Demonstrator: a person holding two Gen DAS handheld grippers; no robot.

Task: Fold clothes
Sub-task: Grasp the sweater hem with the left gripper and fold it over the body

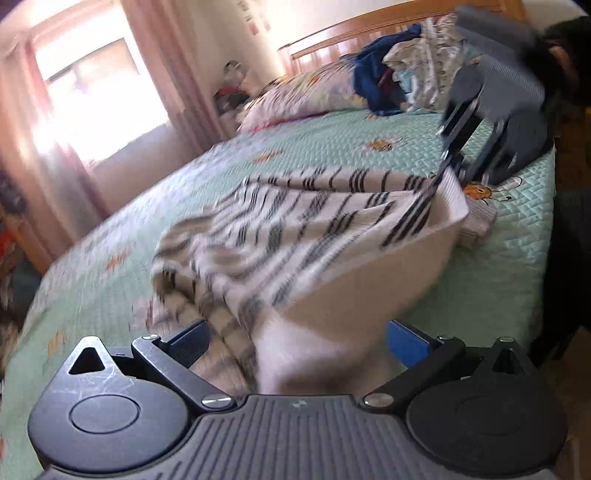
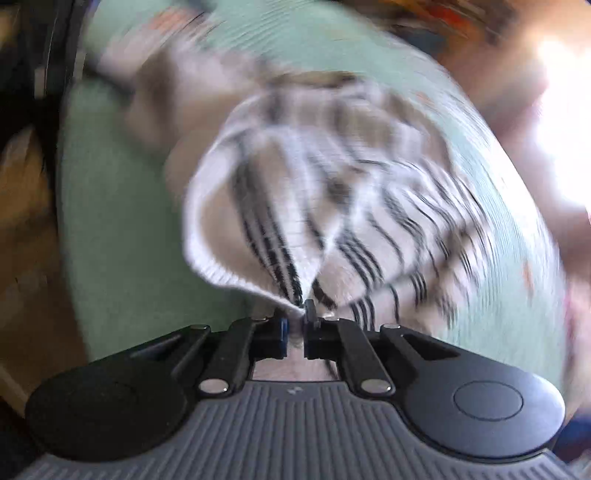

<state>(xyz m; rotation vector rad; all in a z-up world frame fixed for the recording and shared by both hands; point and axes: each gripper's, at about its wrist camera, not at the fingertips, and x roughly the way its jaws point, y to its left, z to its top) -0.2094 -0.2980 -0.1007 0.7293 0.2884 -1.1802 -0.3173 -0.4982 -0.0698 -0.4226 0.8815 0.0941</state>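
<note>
— Where's the striped garment now?

— On the green bedspread, stretched between both tools. The right hand-held gripper is pinched tight on its white ribbed edge, lifting that end.

— And the left hand-held gripper?

— Jaws stand wide apart with cloth bunched between them; through the blur they don't seem to press it. The garment's long axis runs from left gripper toward right, so the right holds the far end.

Free: open green quilt between striped garment and pillow | Obstacles: clothes pile stood against headboard; folded cloth lay near bed's edge
</note>
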